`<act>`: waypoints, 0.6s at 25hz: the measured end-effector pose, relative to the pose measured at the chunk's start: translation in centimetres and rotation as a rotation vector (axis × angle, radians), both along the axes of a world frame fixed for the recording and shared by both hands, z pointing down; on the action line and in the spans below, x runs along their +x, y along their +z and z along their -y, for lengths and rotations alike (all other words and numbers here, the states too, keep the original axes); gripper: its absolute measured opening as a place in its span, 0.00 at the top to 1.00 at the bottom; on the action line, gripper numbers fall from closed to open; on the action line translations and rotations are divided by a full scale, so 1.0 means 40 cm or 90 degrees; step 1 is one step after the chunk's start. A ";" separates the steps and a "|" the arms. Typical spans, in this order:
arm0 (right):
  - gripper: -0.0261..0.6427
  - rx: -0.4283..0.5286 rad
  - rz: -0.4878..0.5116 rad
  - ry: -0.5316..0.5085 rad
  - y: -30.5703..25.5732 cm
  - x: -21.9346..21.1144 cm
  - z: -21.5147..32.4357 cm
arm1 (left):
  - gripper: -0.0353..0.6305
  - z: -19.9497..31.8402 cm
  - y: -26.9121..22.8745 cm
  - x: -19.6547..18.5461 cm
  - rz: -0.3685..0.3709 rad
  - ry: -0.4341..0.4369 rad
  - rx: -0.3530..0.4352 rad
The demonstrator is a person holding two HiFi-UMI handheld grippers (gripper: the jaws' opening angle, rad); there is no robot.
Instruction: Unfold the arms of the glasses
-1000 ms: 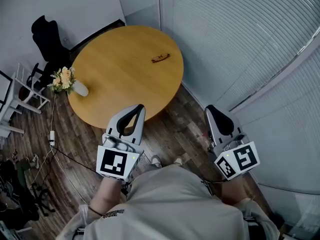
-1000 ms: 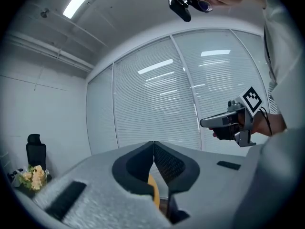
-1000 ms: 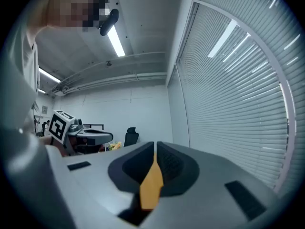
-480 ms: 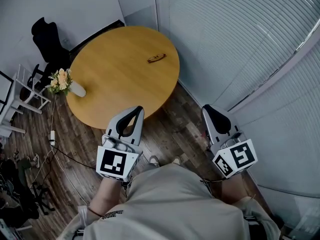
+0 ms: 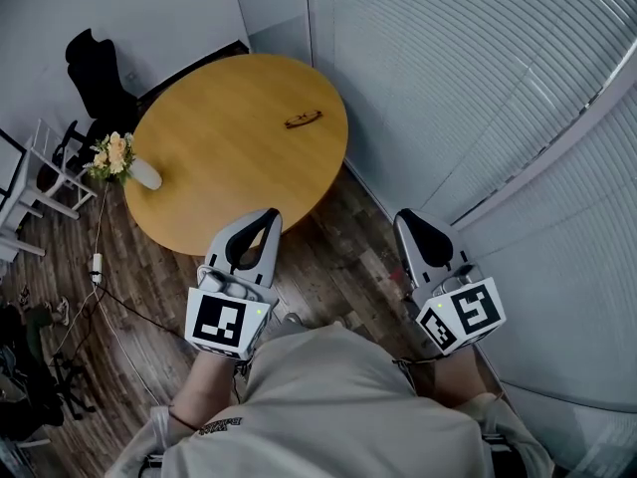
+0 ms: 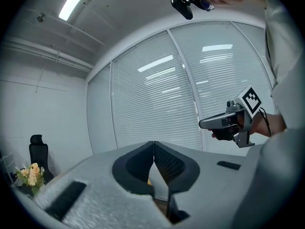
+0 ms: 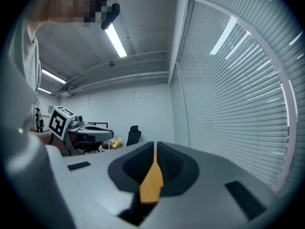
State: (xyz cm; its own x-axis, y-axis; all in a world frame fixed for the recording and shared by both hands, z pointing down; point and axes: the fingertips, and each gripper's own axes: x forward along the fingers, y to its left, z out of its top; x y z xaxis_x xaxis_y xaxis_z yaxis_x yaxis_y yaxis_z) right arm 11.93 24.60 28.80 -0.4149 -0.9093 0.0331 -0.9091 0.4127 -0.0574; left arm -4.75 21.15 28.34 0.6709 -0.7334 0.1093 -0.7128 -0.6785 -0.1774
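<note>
The folded glasses (image 5: 303, 120) lie on the far right part of a round wooden table (image 5: 219, 177). Both grippers hang over the floor short of the table's near edge, far from the glasses. My left gripper (image 5: 267, 214) points at the table edge, its jaws shut and empty; its own view shows the tips (image 6: 153, 143) meeting. My right gripper (image 5: 403, 217) is off to the table's right, beside the blinds, jaws together with nothing held (image 7: 155, 146). Each gripper sees the other: the right gripper (image 6: 204, 124) and the left gripper (image 7: 110, 134).
A white vase of flowers (image 5: 121, 160) stands on the table's left edge. A black office chair (image 5: 98, 78) and a white rack (image 5: 40, 172) stand to the left. Cables (image 5: 105, 297) trail over the wooden floor. A wall of blinds (image 5: 478, 98) runs close on the right.
The table and glasses have drifted slightly left in the head view. Both grippers shifted a little left with them, still shut and side by side.
</note>
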 end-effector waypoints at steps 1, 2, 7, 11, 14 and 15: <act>0.90 0.001 -0.002 -0.001 -0.001 0.004 0.002 | 0.91 0.000 -0.003 0.007 -0.002 0.000 0.004; 0.90 0.002 -0.004 -0.003 -0.002 0.007 0.003 | 0.91 -0.002 -0.004 0.014 -0.004 -0.001 0.003; 0.90 -0.001 0.006 -0.011 0.018 0.025 0.001 | 0.91 -0.012 0.017 0.031 0.014 -0.006 -0.002; 0.90 -0.012 0.011 -0.018 0.037 0.021 0.013 | 0.91 -0.002 0.015 0.026 0.017 -0.016 -0.002; 0.90 -0.013 0.011 -0.019 0.041 0.018 0.021 | 0.91 0.011 0.022 0.014 0.032 -0.022 0.003; 0.90 -0.013 0.011 -0.017 0.042 0.020 0.023 | 0.91 0.016 0.026 0.013 0.033 -0.023 0.003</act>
State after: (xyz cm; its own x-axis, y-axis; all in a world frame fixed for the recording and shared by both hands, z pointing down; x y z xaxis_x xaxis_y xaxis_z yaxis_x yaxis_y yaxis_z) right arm 12.72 23.67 30.48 -0.4403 -0.8968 0.0440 -0.8962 0.4360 -0.0821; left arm -4.22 20.50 29.38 0.6378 -0.7573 0.1405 -0.7263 -0.6521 -0.2176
